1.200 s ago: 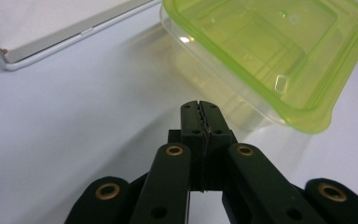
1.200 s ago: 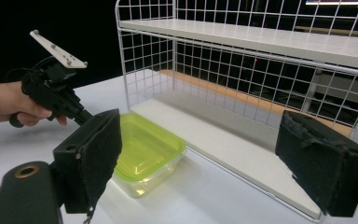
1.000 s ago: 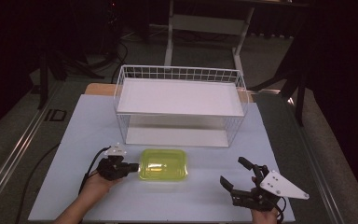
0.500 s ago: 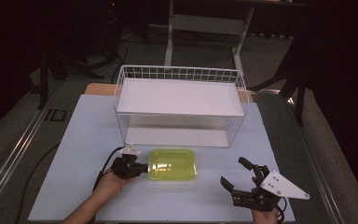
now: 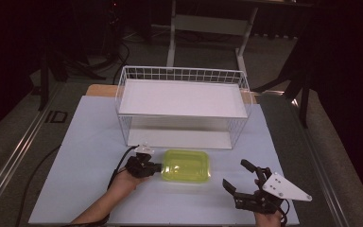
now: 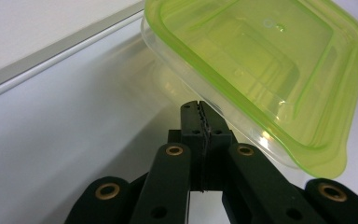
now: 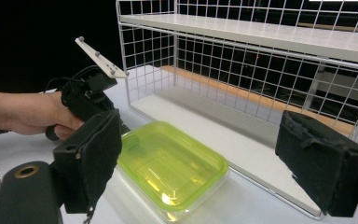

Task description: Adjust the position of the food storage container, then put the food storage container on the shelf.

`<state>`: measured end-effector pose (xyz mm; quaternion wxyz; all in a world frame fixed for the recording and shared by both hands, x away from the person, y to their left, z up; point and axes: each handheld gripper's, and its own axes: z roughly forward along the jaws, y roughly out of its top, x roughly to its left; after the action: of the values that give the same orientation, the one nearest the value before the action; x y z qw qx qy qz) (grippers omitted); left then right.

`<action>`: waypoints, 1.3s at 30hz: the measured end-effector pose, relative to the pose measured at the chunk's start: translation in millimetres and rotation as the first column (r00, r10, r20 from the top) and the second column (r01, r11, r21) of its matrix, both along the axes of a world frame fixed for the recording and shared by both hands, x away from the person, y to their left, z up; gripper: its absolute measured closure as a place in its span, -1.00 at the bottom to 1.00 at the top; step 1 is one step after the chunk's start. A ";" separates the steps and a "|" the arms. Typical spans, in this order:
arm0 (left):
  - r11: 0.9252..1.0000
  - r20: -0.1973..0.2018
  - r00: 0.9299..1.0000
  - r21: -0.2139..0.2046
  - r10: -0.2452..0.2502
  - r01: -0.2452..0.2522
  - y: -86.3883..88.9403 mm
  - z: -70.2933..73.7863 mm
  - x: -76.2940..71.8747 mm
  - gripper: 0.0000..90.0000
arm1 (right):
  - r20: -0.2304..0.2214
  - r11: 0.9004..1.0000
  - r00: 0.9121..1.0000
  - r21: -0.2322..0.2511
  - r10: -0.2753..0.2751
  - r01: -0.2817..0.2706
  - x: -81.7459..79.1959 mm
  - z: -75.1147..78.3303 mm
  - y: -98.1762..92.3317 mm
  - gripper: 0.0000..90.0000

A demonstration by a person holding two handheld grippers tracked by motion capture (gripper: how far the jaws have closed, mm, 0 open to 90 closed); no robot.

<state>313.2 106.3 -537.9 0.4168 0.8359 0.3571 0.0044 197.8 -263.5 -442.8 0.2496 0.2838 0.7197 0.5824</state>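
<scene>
The only readable marking is "ID" [image 5: 55,116], in large pale letters on the dark floor strip at the far left, just beside the left edge of the white table [image 5: 90,142]. The letters lie turned sideways in the high view. A small round embossed mark sits on the green lid of the container [image 6: 275,60] in the left gripper view, but it is too faint to read.
</scene>
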 end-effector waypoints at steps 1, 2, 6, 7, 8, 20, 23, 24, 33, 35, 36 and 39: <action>1.000 0.002 1.000 -0.004 -0.001 0.001 -1.6 -0.2 0.6 1.00 | 0.000 1.000 1.000 0.000 0.000 0.000 0.0 0.0 0.0 -0.68; 1.000 0.001 1.000 -0.005 -0.005 0.005 -2.8 -0.3 1.0 1.00 | -0.001 1.000 1.000 0.000 0.000 0.000 0.0 0.0 -0.2 -0.68; 1.000 -0.003 1.000 -0.019 -0.005 0.005 0.7 -2.4 0.9 0.97 | -0.008 1.000 1.000 0.003 0.010 -0.010 0.9 0.2 -1.4 -0.68; 1.000 -0.002 1.000 -0.011 -0.003 0.003 3.2 -2.5 0.2 0.95 | -0.012 1.000 1.000 -0.006 0.012 -0.012 1.5 0.2 -1.3 -0.68; 1.000 0.003 1.000 -0.007 0.006 -0.006 6.1 -2.1 -1.4 0.91 | -0.011 1.000 1.000 -0.009 0.010 -0.011 1.8 0.0 -1.0 -0.68; 0.990 0.083 0.996 -0.140 -0.014 0.026 49.2 27.6 -42.0 -0.22 | -0.032 0.994 0.999 -0.105 0.017 -0.020 1.8 -1.1 10.1 -0.67; 0.985 0.109 0.994 -0.170 -0.008 0.026 49.0 36.1 -51.6 -0.70 | -0.054 0.995 0.998 -0.090 0.043 -0.048 3.4 -2.9 11.2 -0.66; 0.986 0.124 0.992 -0.167 -0.006 0.027 47.4 38.4 -54.5 -0.70 | -0.047 0.995 0.998 -0.087 0.042 -0.045 3.5 -4.1 12.3 -0.66; 0.976 0.196 0.980 -0.208 -0.024 0.065 31.0 55.6 -66.0 -0.95 | -0.110 0.989 0.994 -0.140 0.023 -0.038 10.1 -10.8 19.5 -0.72; 0.975 0.180 0.983 -0.215 -0.022 0.061 27.0 59.1 -63.2 -0.95 | -0.084 0.987 0.996 -0.160 0.010 -0.023 10.6 -8.6 21.3 -0.73; 0.972 0.168 0.985 -0.225 -0.025 0.063 25.4 60.7 -61.3 -0.95 | -0.095 0.986 0.995 -0.163 0.010 -0.026 12.1 -7.4 22.0 -0.73; 0.974 0.151 0.988 -0.218 -0.023 0.056 20.8 64.3 -55.2 -0.95 | -0.127 0.989 0.992 -0.140 0.027 -0.045 15.5 -5.0 23.3 -0.73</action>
<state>258.0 127.1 -473.5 0.5327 0.7886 0.3066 0.0179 213.2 -240.1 -447.8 0.2135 0.2880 0.7786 0.5150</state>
